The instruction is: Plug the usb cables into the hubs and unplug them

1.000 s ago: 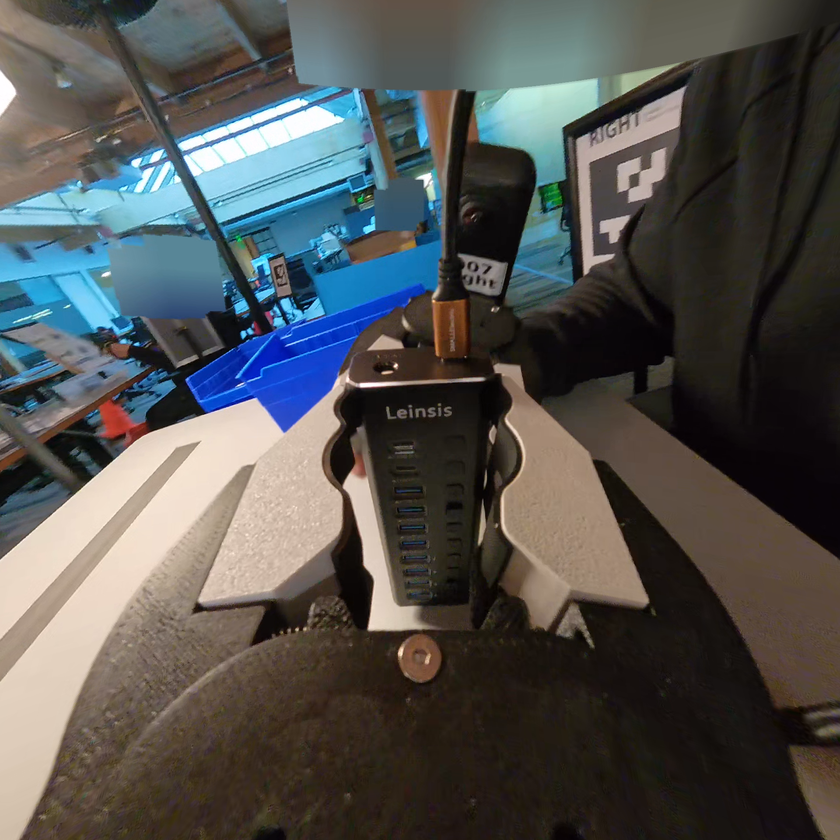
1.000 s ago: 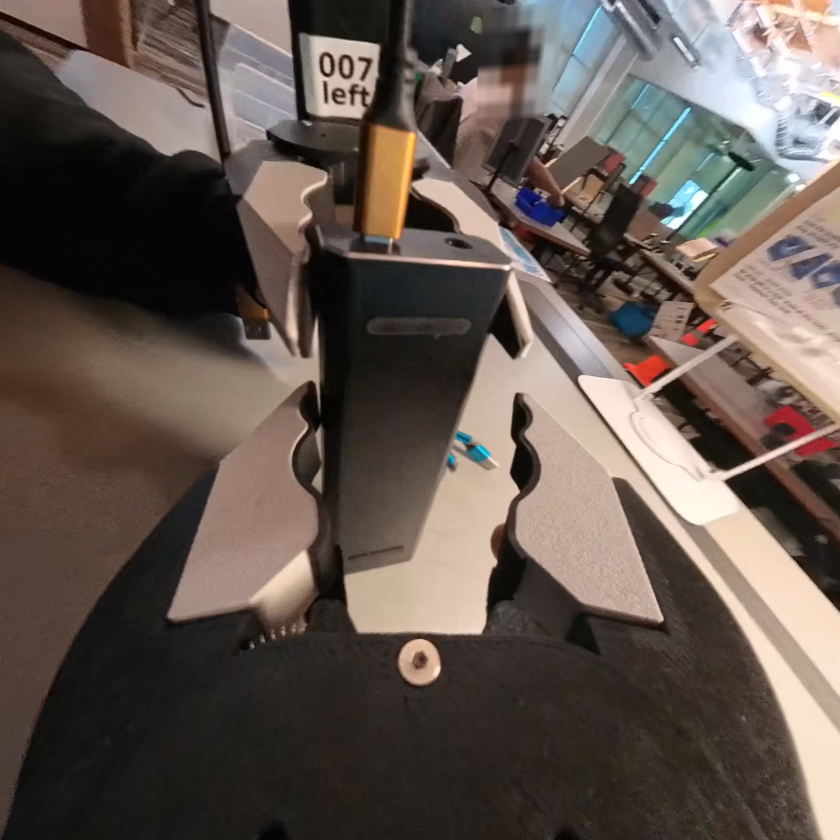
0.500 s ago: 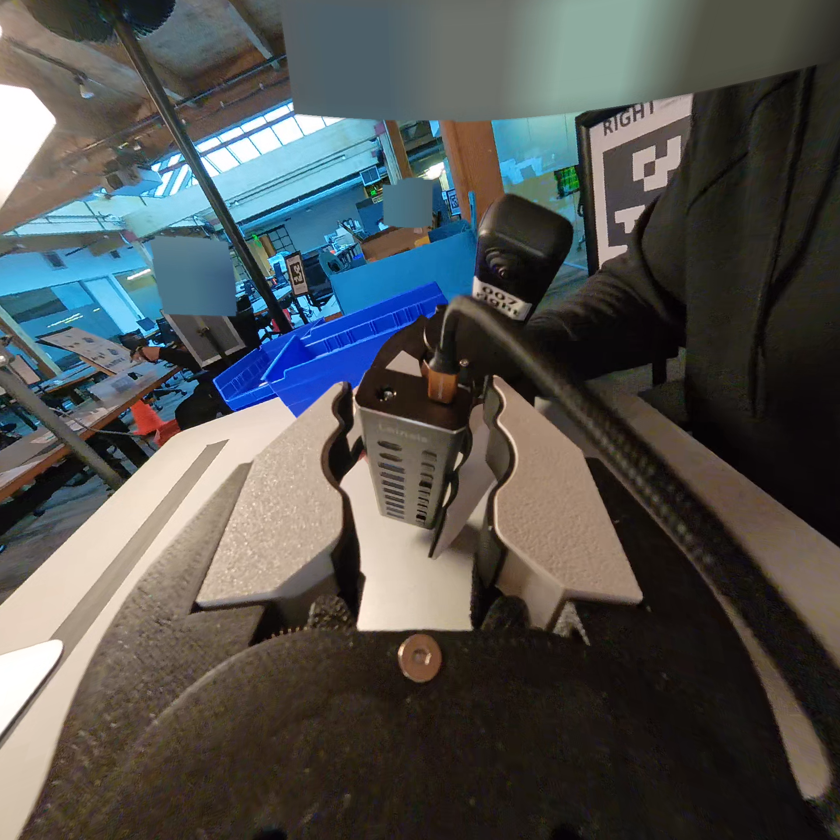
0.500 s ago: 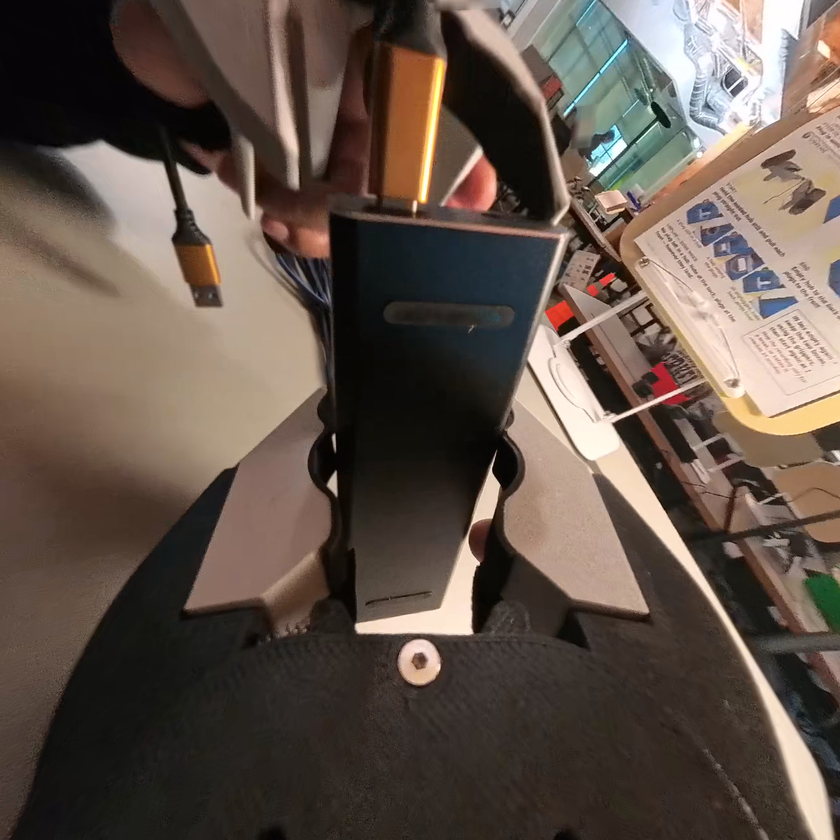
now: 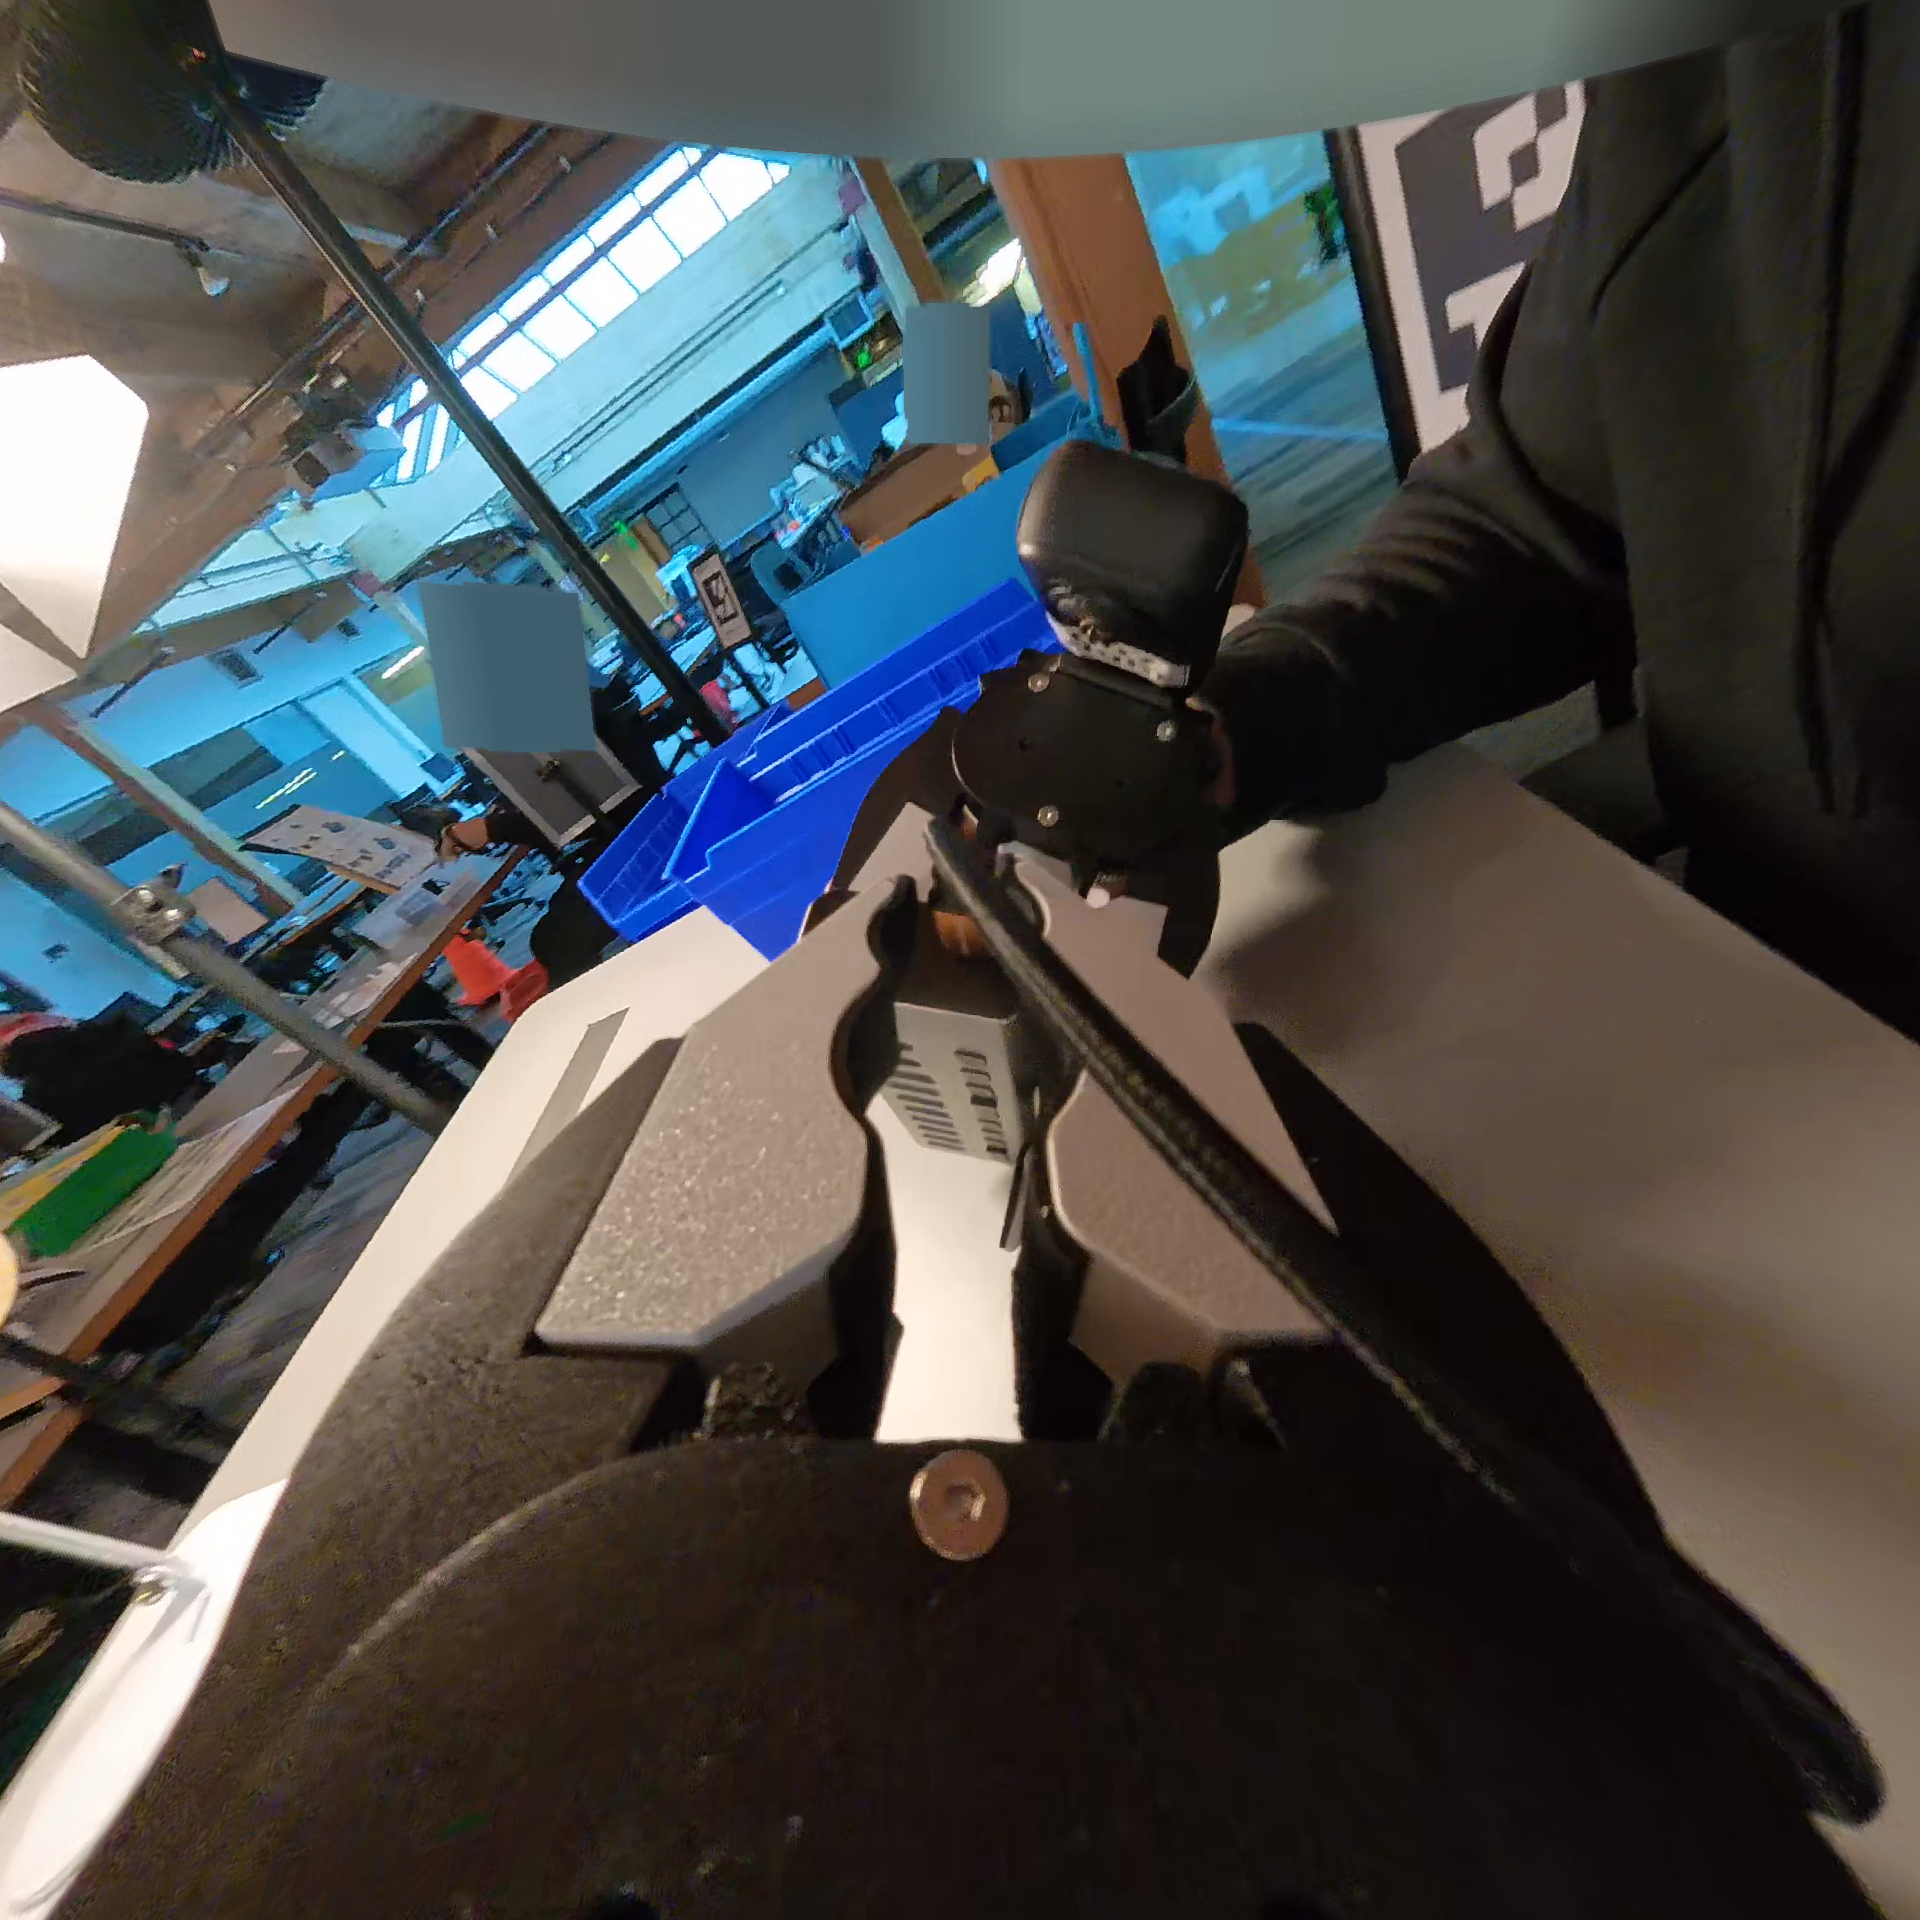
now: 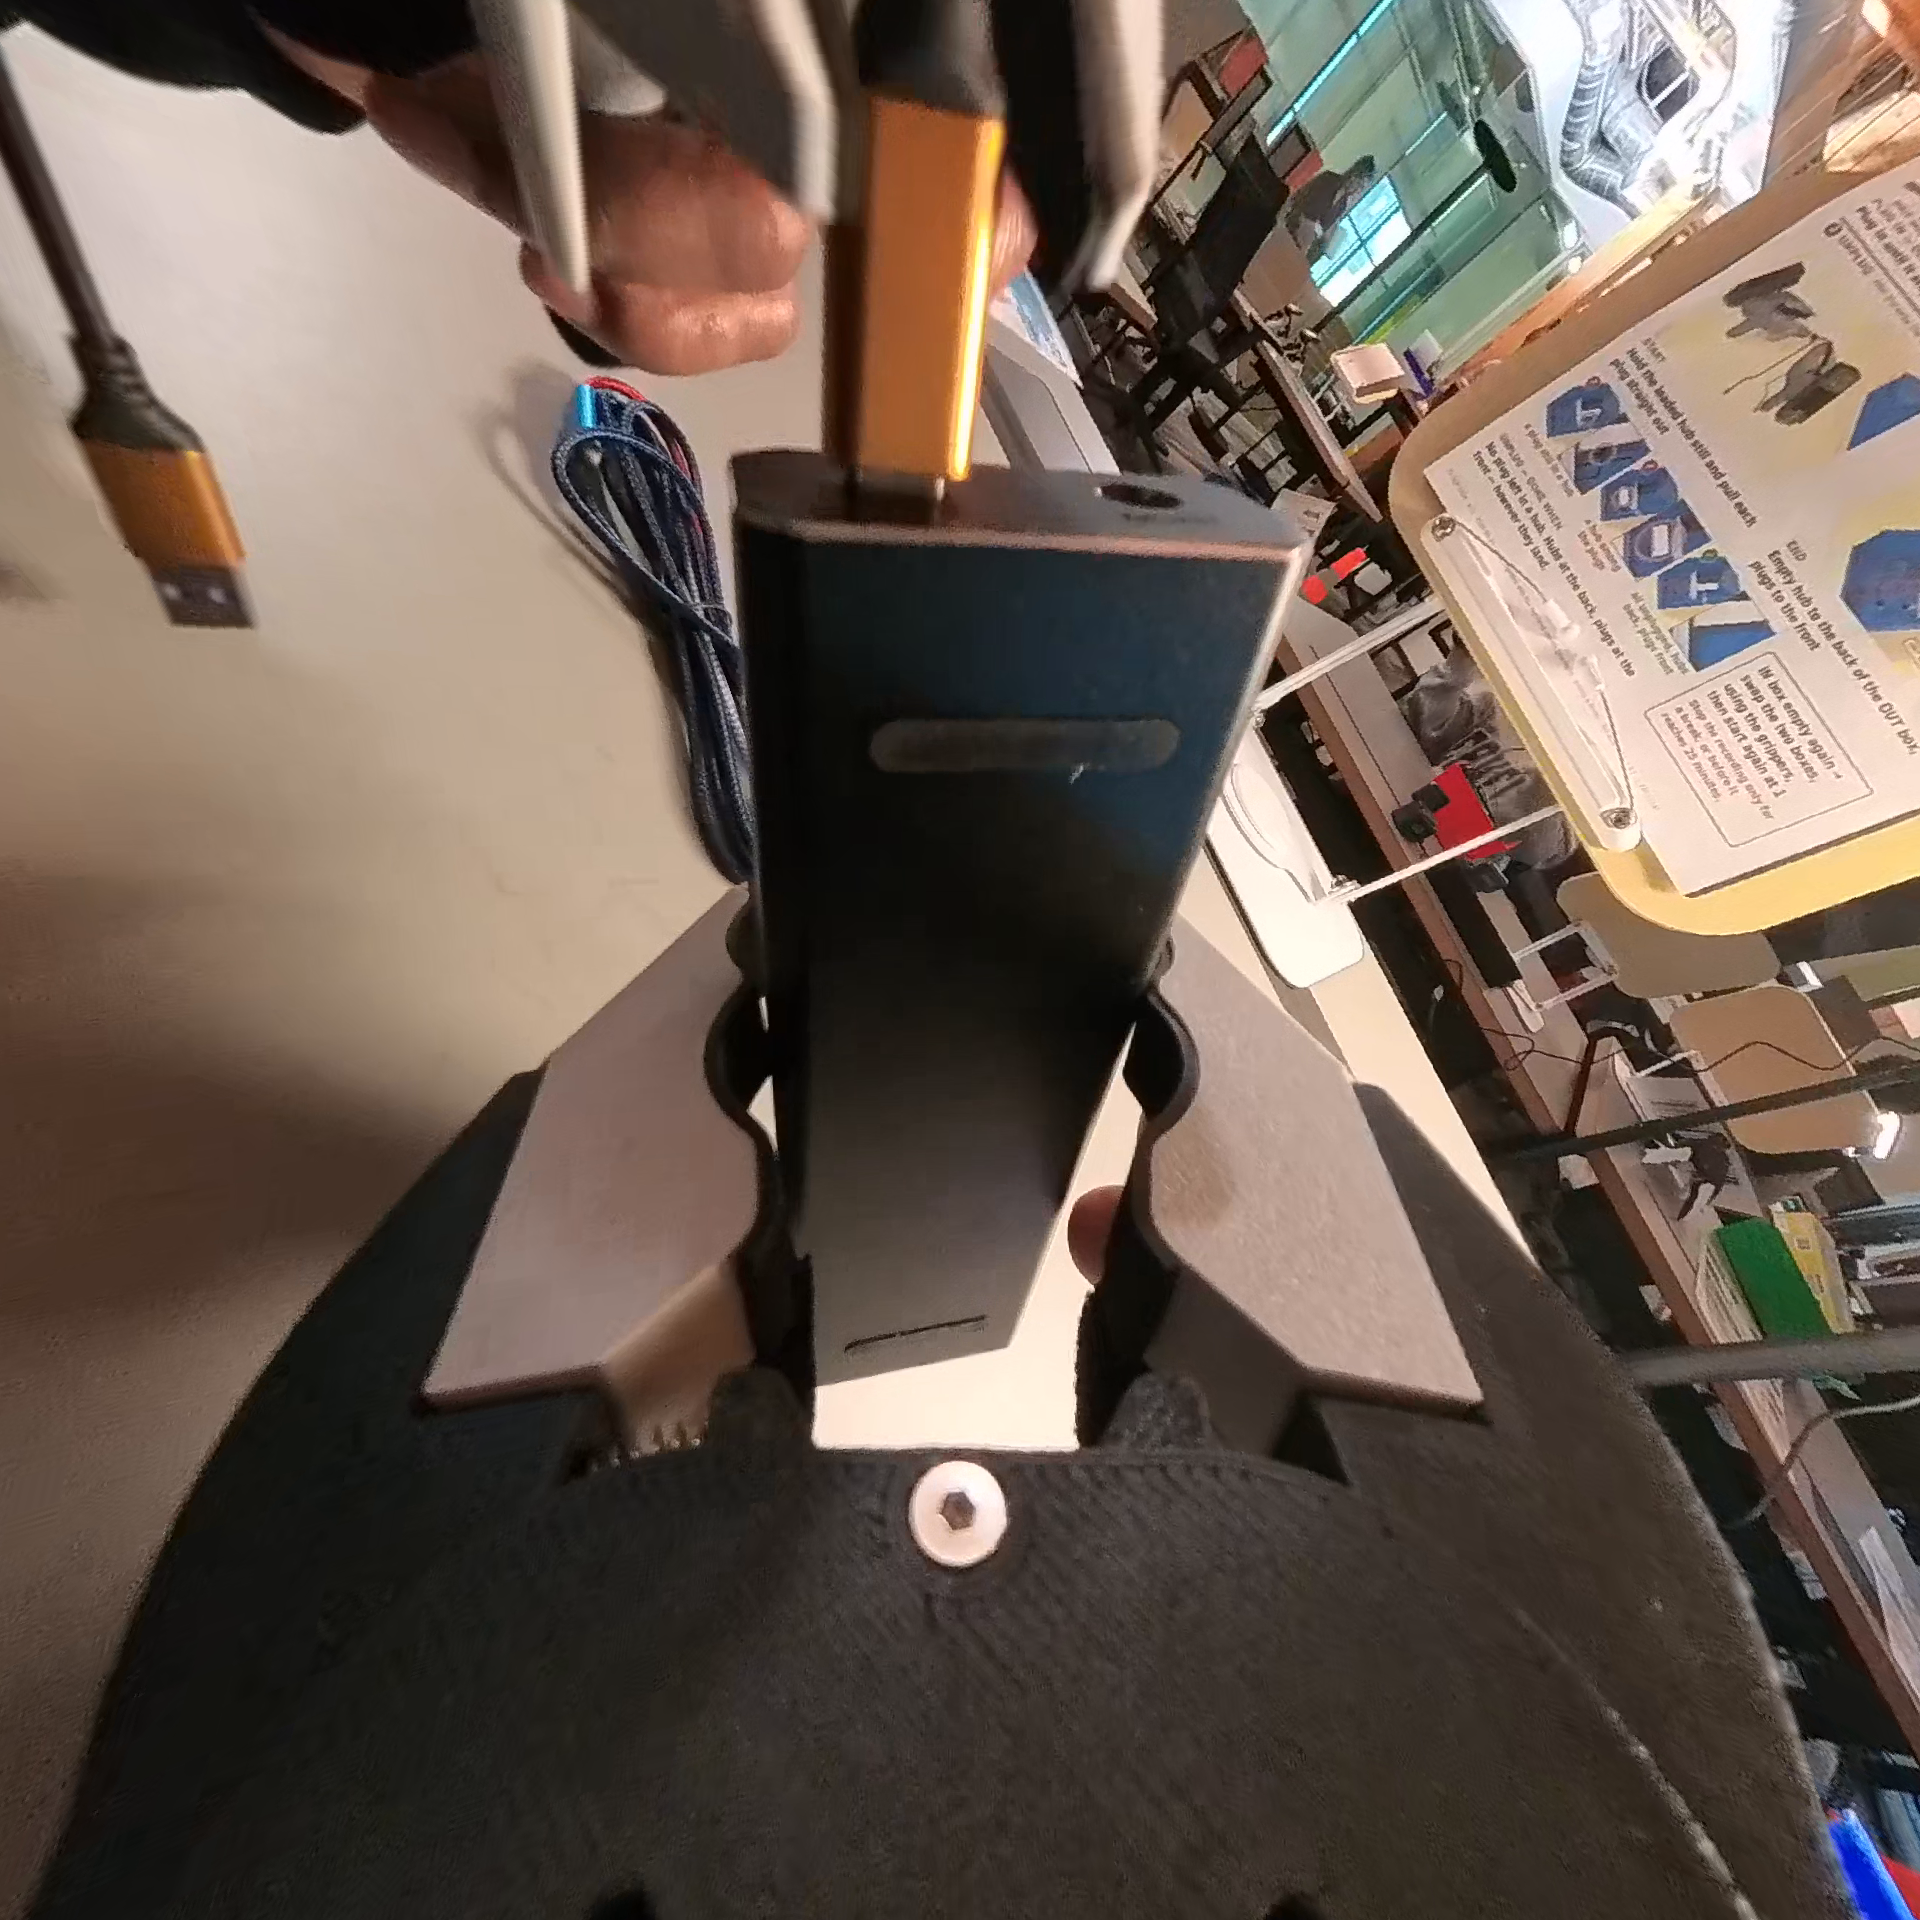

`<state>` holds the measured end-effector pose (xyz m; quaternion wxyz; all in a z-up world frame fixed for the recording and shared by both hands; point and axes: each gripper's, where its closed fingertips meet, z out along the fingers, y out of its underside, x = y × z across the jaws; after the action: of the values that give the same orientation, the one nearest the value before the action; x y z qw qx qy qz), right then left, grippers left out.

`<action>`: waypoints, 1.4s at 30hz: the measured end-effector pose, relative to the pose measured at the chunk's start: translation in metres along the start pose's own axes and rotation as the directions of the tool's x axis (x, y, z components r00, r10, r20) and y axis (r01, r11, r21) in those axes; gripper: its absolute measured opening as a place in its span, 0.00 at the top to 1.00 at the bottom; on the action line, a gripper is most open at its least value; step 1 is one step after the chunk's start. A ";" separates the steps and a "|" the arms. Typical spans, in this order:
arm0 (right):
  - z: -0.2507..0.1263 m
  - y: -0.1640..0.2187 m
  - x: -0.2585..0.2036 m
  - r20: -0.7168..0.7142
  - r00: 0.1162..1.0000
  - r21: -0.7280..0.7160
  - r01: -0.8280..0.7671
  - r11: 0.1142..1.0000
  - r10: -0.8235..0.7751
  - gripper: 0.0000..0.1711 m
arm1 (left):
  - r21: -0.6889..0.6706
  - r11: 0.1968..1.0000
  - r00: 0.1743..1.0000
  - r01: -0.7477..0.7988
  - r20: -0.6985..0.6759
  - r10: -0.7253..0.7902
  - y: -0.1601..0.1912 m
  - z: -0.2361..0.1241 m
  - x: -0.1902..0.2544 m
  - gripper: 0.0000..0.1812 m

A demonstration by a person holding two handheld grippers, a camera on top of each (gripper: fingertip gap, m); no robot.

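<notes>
Right hand-held gripper (image 6: pixel 951 1081): clamped on the lower body of the dark USB hub (image 6: pixel 997 883), which stands upright between its fingers, clear of the worktop (image 6: pixel 343 790). The grip low on the body leaves the top end face free, presumably so the port there can be worked.

Left hand-held gripper (image 5: pixel 951 1049): seen from the right wrist view at the top edge, its fingers (image 6: pixel 545 135) flank the orange-shelled plug (image 6: pixel 909 301) seated in the hub's top face. Whether they press on the plug or merely straddle it cannot be told; the frame is blurred there. In the left wrist view the hub shows foreshortened between the fingers, and the black braided cable (image 5: pixel 1195 1153) trails back across the right-hand finger.

The far end of the cable, a second orange plug (image 6: pixel 166 509), hangs free at the left. A coiled blue braided cable (image 6: pixel 665 623) lies on the worktop behind the hub. Blue bins (image 5: pixel 831 769) stand at the far side.

Judgement: one hand steadies the hub while the other works the plug along the port axis, either seating or withdrawing it. Risk: a pull off that axis would strain the connector or twist the hub in its clamp.
</notes>
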<state>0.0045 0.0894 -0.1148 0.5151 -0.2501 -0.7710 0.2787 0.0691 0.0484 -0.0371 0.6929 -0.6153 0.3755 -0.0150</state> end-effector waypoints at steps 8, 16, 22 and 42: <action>0.000 0.001 0.001 -0.009 1.000 -0.015 0.005 1.000 -0.005 0.61 | -0.086 0.992 0.996 -0.089 0.014 0.091 0.003 0.006 0.003 0.92; 0.000 0.002 0.000 -0.008 1.000 -0.042 -0.021 0.999 0.021 0.62 | -0.106 0.984 0.988 -0.143 0.038 0.148 0.006 0.004 0.000 0.91; 0.002 0.002 -0.001 -0.013 1.000 -0.051 -0.006 0.999 0.005 0.63 | -0.116 0.984 0.990 -0.136 0.015 0.139 0.007 0.008 0.005 0.91; -0.012 -0.011 0.005 0.371 0.789 0.118 -0.563 0.818 0.490 0.62 | -0.047 0.918 0.874 0.393 0.331 -0.357 0.059 -0.008 -0.065 0.80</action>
<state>0.0133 0.0867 -0.1002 0.3069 -0.3475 -0.7075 0.5334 -0.0076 0.0872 -0.0553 0.6920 -0.7088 0.1334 -0.0291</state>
